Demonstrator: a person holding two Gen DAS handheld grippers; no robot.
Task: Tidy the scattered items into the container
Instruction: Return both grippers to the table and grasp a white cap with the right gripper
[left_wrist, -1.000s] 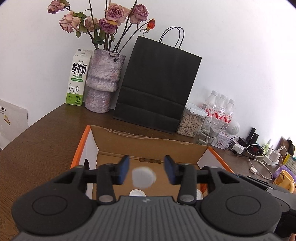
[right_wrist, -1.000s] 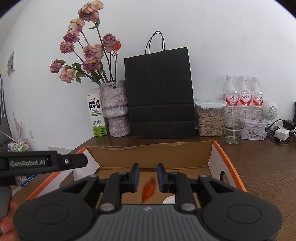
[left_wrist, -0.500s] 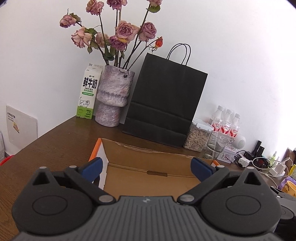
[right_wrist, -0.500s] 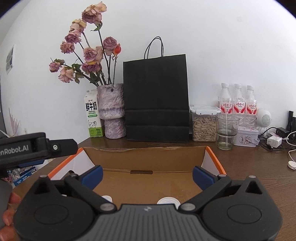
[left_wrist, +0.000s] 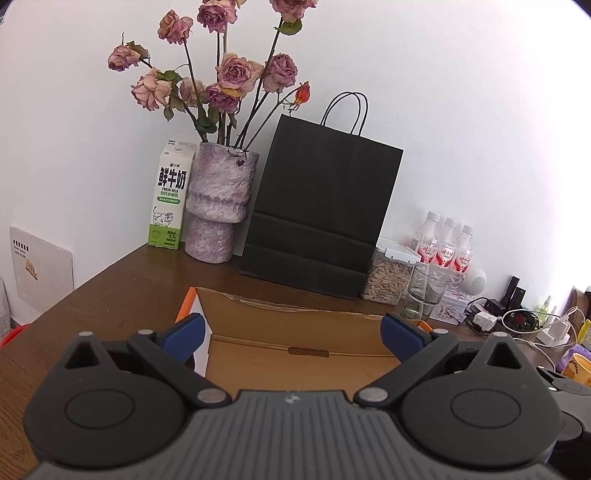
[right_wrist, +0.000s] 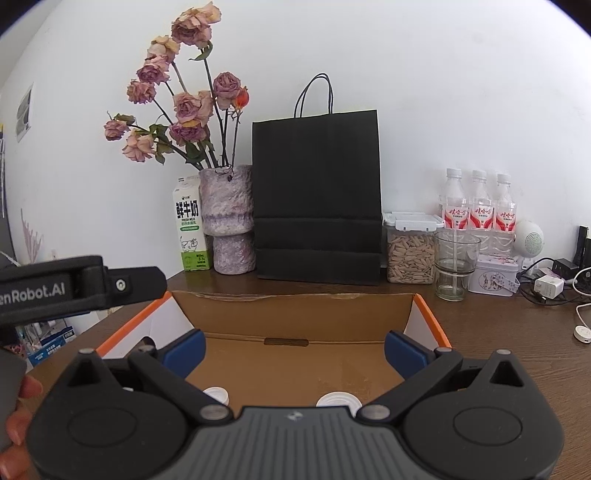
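An open cardboard box with orange-edged flaps (left_wrist: 280, 317) (right_wrist: 295, 314) sits on the brown table in front of both grippers. My left gripper (left_wrist: 293, 334) is open wide and empty above the box's near side. My right gripper (right_wrist: 293, 347) is also open wide and empty over the box. Two white bottle caps (right_wrist: 218, 394) (right_wrist: 338, 400) lie on the box floor, partly hidden behind the right gripper's body. The left gripper's body (right_wrist: 74, 286) shows at the left of the right wrist view.
Behind the box stand a black paper bag (left_wrist: 317, 218), a vase of dried roses (left_wrist: 218, 210), a milk carton (left_wrist: 170, 195), a seed jar (right_wrist: 412, 253), a glass (right_wrist: 454, 264), three bottles (right_wrist: 478, 210) and a tin (right_wrist: 493, 275). Cables and chargers (right_wrist: 550, 286) lie at the right.
Both grippers opened from nearly closed to wide open. A white cap left the left gripper and an orange-red item left the right. Both grippers rose and drew back from the box.
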